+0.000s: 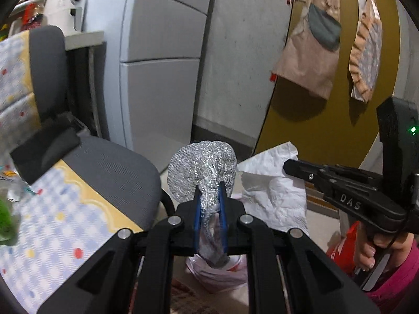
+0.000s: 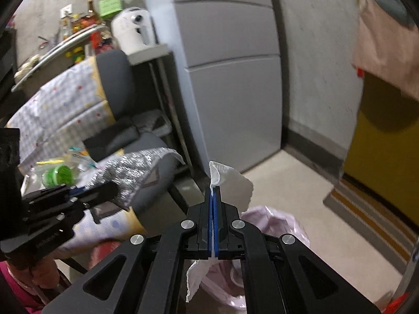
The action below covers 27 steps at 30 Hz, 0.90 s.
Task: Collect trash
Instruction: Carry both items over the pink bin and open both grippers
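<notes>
A tall grey cabinet fills the corner against the pale wall, with a mustard-yellow door to its right and bare beige floor open between them as far as a striped doormat. To the left, a grey office chair draped with a checked, yellow-edged cloth crowds that side; its seat edge lies just beside the left hand-held gripper. Low between the two tools, a pale pink plastic bag sits on the floor with its mouth open; what it contains cannot be made out. The left hand-held gripper is pinching a crumpled silver glitter mesh piece, which bulges above the blue pads and hangs down behind them over the bag. The right hand-held gripper is pressed together on a torn white paper napkin, one end standing above the tips, the other trailing below toward the bag.
</notes>
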{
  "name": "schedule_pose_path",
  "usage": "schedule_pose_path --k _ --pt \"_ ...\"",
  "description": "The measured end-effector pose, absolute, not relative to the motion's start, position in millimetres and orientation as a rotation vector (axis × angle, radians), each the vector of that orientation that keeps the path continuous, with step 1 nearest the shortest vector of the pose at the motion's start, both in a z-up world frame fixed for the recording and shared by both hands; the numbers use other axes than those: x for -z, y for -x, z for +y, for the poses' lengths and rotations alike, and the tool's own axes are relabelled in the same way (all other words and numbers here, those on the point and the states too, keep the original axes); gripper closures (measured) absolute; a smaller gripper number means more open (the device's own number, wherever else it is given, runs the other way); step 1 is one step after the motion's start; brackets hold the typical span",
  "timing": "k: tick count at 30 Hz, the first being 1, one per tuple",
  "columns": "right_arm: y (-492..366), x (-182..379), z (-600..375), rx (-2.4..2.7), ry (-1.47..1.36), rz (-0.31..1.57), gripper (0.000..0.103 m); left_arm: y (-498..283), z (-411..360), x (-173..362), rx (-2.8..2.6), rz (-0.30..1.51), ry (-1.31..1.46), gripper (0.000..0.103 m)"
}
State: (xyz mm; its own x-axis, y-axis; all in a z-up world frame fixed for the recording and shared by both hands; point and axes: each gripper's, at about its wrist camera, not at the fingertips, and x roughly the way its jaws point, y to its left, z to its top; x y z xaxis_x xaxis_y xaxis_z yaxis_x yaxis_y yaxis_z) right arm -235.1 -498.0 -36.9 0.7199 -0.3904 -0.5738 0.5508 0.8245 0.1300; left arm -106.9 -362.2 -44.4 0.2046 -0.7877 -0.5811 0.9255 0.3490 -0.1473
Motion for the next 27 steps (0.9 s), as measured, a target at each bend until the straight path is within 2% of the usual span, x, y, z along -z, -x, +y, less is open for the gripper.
schedule_pose_path --k 3,7,11,25,27 --pt "236.4 60.3 -513.3 0.538 -0.35 0.607 0.097 104.5 -366.3 54.0 1.205 0.666 -0.268 0.093" --pt "235.1 93.1 -535.5 0.578 -0.426 0.668 0.097 102.6 -369.0 60.1 1.19 0.688 -0.273 0.093" --pt "237.6 105.1 -546.0 0.596 -0.452 0.689 0.091 102.9 -374.0 64.1 1.189 0.702 -0.282 0.093" --pt "272.2 62.2 -547.8 0.657 -0.406 0.535 0.084 131.5 -422.9 91.4 1.28 0.73 -0.415 0.093" --pt "277.6 56.6 -548.2 0.658 -0.404 0.516 0.083 134.9 -430.1 93.9 1.29 0.736 -0.433 0.09"
